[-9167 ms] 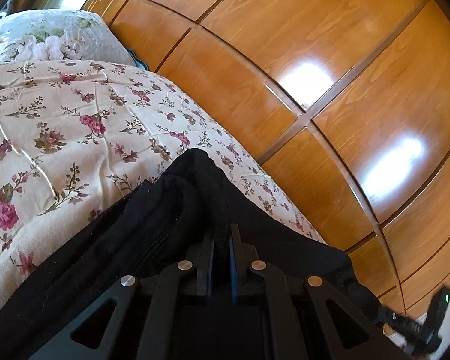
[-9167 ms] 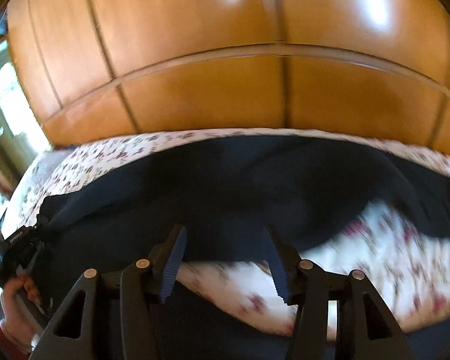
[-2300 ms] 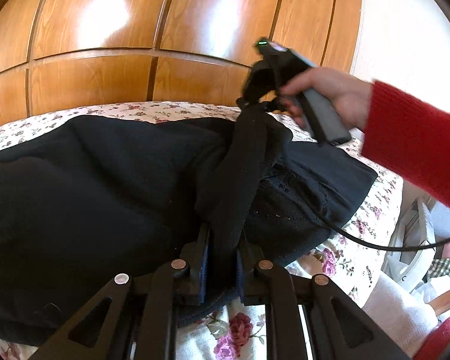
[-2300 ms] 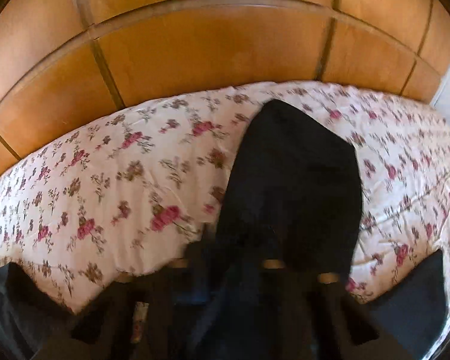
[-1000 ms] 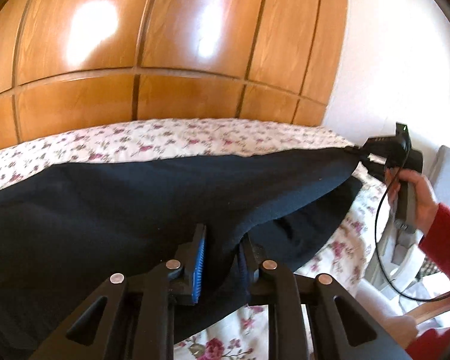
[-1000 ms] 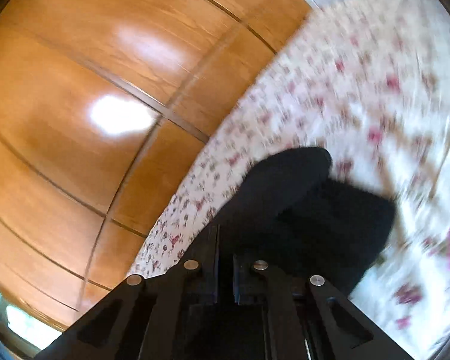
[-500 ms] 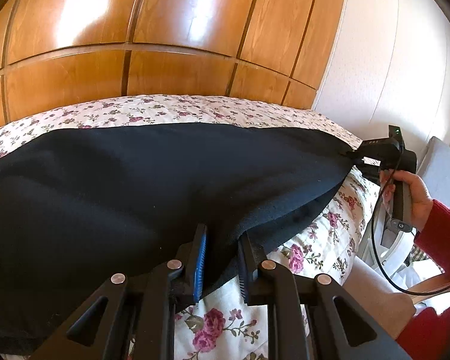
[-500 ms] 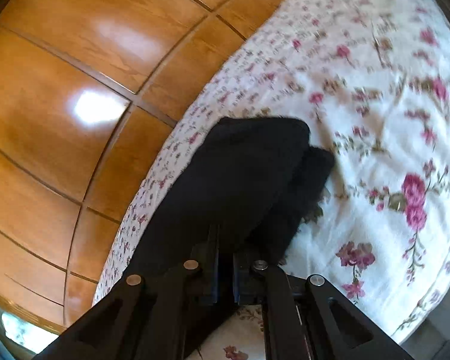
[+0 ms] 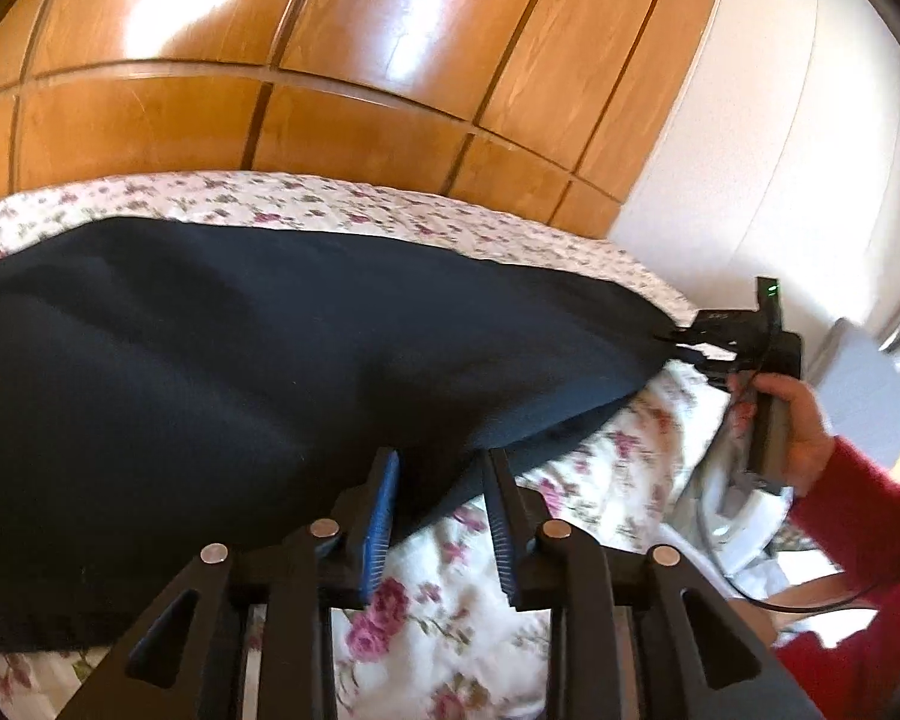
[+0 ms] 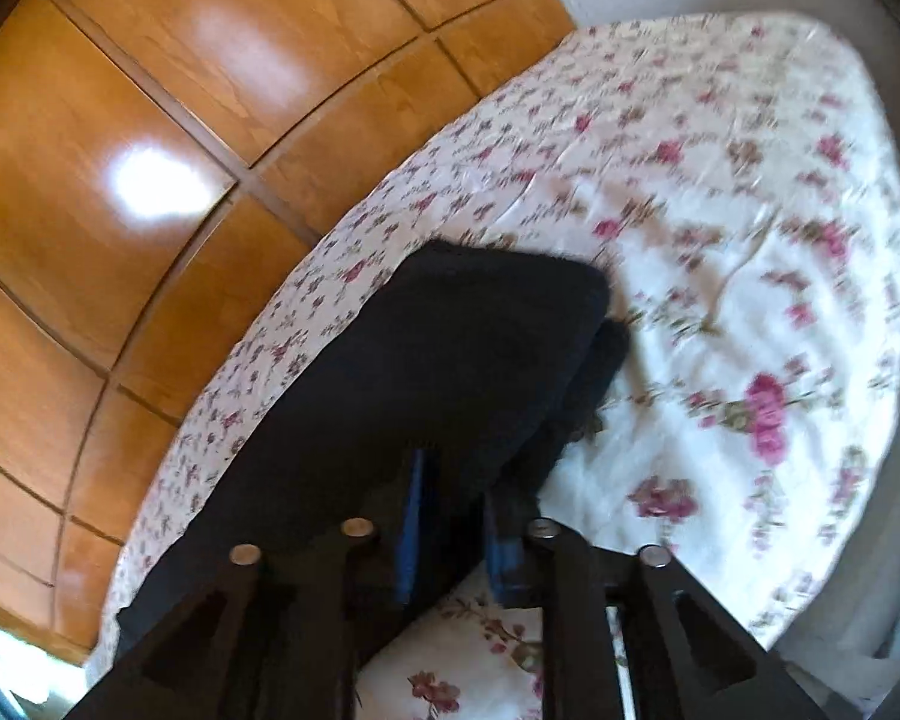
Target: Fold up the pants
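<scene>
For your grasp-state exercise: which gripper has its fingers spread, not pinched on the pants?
The left gripper: a gap shows beside the pants edge; the right gripper pinches the far corner.

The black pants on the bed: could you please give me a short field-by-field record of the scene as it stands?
Garment: black pants, spread across the bed
Surface: floral bedspread
Backdrop: wooden wardrobe
Left gripper: open, pants edge between its fingers
Right gripper: closed on the pants' far corner, fabric drawn to a point there
Right hand: on the gripper handle, red sleeve
Image quality: right wrist view blurred
</scene>
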`<state>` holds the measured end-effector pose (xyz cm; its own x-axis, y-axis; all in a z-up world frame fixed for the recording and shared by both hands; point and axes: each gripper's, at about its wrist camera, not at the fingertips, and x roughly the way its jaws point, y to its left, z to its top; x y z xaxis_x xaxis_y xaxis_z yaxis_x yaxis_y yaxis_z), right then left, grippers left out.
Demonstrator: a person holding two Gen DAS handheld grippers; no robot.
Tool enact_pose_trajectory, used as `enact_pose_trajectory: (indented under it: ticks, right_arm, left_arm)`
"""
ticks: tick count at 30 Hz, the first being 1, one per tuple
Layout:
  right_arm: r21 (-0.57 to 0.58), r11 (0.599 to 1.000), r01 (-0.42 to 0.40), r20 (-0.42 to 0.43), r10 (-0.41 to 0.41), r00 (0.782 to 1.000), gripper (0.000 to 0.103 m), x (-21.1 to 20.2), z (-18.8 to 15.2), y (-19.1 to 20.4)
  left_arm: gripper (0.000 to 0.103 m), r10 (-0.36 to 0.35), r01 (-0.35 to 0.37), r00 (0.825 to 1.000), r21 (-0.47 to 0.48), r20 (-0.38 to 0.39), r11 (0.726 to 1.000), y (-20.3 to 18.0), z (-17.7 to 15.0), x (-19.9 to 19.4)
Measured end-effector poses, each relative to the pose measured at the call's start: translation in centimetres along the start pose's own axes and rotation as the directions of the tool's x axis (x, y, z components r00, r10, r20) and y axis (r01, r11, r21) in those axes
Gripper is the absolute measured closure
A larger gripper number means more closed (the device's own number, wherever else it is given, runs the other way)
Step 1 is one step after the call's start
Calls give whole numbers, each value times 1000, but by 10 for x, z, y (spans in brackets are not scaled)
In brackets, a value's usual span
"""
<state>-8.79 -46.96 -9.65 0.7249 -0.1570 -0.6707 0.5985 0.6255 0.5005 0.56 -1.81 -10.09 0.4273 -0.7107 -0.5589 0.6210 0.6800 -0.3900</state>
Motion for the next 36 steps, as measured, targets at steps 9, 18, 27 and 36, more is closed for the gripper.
enact_pose_trajectory:
  ticks: [9, 18, 27, 36]
  right_arm:
    - [-286, 957, -53, 146, 98, 984, 78, -53, -23, 67]
    - [-514, 784, -349, -265, 242, 933, 74, 11, -99, 171]
    - [-625, 701, -344, -331, 161, 930, 74, 11, -140, 161]
    - [-582, 719, -380, -329, 220, 918, 71, -1, -135, 150]
  left_arm:
    - [73, -9, 13, 993, -31, 115, 999, 16, 5, -44]
    - [69, 97, -97, 995, 50, 16, 994, 6, 43, 18]
    - [68, 128, -119, 991, 174, -41, 978, -19, 5, 38]
    - [67, 102, -99, 995, 123, -19, 988, -2, 16, 19]
